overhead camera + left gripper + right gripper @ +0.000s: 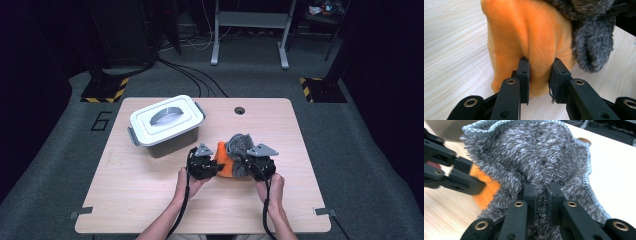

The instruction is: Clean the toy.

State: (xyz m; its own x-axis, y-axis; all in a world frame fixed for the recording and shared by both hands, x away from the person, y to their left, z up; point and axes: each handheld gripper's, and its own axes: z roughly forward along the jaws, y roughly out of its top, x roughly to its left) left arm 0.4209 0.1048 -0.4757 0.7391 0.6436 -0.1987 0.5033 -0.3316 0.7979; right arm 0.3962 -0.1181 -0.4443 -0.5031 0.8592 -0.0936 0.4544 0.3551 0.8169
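Note:
An orange plush cloth (223, 161) lies at the middle of the wooden table (140, 200), and a grey fuzzy cloth (239, 146) is bunched over its right side. My left gripper (539, 75) is shut on a fold of the orange cloth (529, 32), with the grey cloth (591, 42) hanging at the upper right. My right gripper (541, 192) is shut on a ridge of the grey cloth (536, 157), whose stitched hem runs along its edge. The orange cloth (486, 190) peeks out beneath it beside the left gripper (451, 177). From above, the left gripper (215, 168) and right gripper (249, 166) flank the pile.
A white lidded storage box (166, 124) with a grey handle stands at the back left of the table. A round cable hole (239, 110) sits near the far edge. Bare wood stretches along the front and both sides.

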